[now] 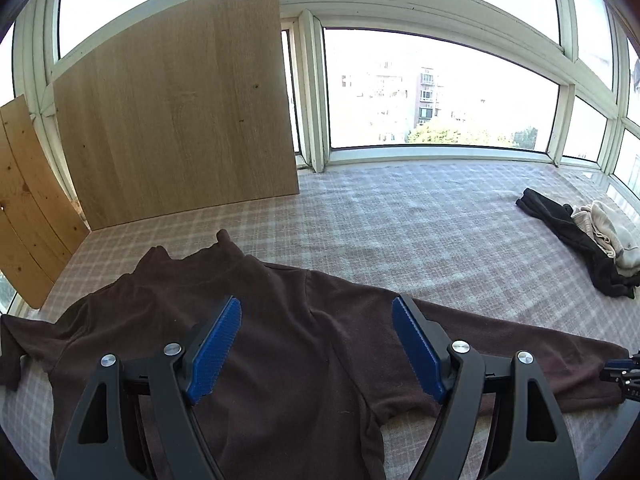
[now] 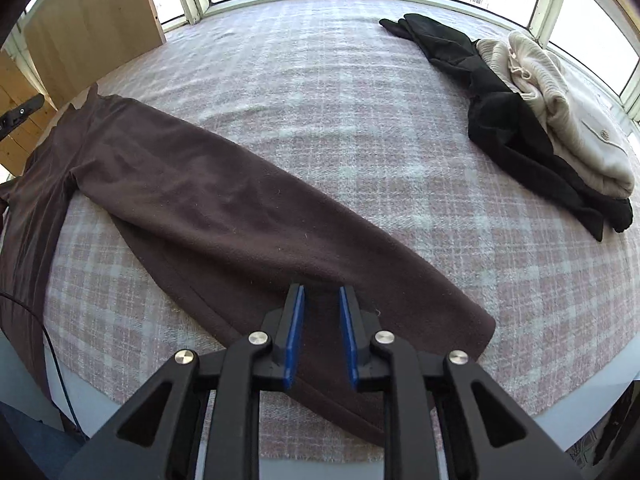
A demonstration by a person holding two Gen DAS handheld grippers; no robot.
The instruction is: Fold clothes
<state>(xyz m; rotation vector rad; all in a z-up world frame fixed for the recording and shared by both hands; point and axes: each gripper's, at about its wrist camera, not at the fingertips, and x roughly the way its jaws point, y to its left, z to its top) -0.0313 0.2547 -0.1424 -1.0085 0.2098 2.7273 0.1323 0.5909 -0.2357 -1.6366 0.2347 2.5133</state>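
Observation:
A dark brown high-neck sweater (image 1: 180, 280) lies spread flat on the pink plaid cloth (image 1: 400, 220), collar toward the window. My left gripper (image 1: 316, 308) hovers above its chest, jaws wide apart with nothing between the blue pads. One long sleeve (image 2: 224, 200) stretches out diagonally toward the table's near right side. My right gripper (image 2: 322, 294) is just above the cuff end of that sleeve, jaws a narrow gap apart and the pads not pressing on the fabric. The right gripper (image 1: 620, 372) also shows at the sleeve end in the left wrist view.
A black garment (image 2: 500, 120) and a cream knit (image 2: 568, 120) lie piled at the far right. Wooden boards (image 1: 176, 112) lean against the window at the left. The table's front edge (image 2: 560, 408) runs close below the right gripper. A thin cable (image 2: 52, 344) hangs at the left.

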